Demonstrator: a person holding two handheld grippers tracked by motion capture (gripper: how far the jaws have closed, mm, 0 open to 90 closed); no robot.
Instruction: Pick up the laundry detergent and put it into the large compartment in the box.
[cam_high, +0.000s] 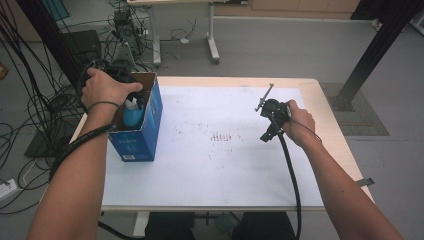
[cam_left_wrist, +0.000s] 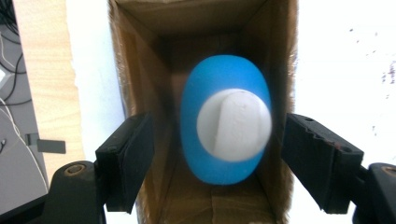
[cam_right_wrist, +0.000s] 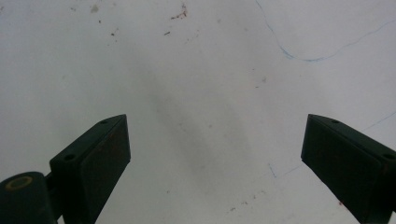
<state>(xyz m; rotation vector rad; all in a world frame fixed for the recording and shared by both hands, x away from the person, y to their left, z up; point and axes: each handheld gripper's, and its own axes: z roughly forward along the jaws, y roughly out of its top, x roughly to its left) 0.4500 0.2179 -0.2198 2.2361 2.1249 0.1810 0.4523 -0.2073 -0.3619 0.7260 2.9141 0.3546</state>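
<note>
A blue bottle (cam_left_wrist: 219, 163) with a white cap (cam_left_wrist: 233, 126) stands upright inside an open cardboard box (cam_left_wrist: 140, 70) with blue outer sides (cam_high: 142, 135) at the table's left edge. My left gripper (cam_left_wrist: 217, 135) hangs over the box mouth and points straight down at the bottle (cam_high: 132, 115). Its jaws stand on either side of the cap with a gap on each side, so they are open and not pressing. My right gripper (cam_high: 267, 134) hovers over the white sheet (cam_right_wrist: 196, 70) at the right, open (cam_right_wrist: 215, 126) with nothing between its jaws.
The white sheet (cam_high: 215, 165) covers most of the wooden table (cam_high: 330, 125) and carries small dark specks. Cables and equipment (cam_high: 120, 30) lie on the floor behind the box. A black post (cam_high: 370, 50) stands at the far right.
</note>
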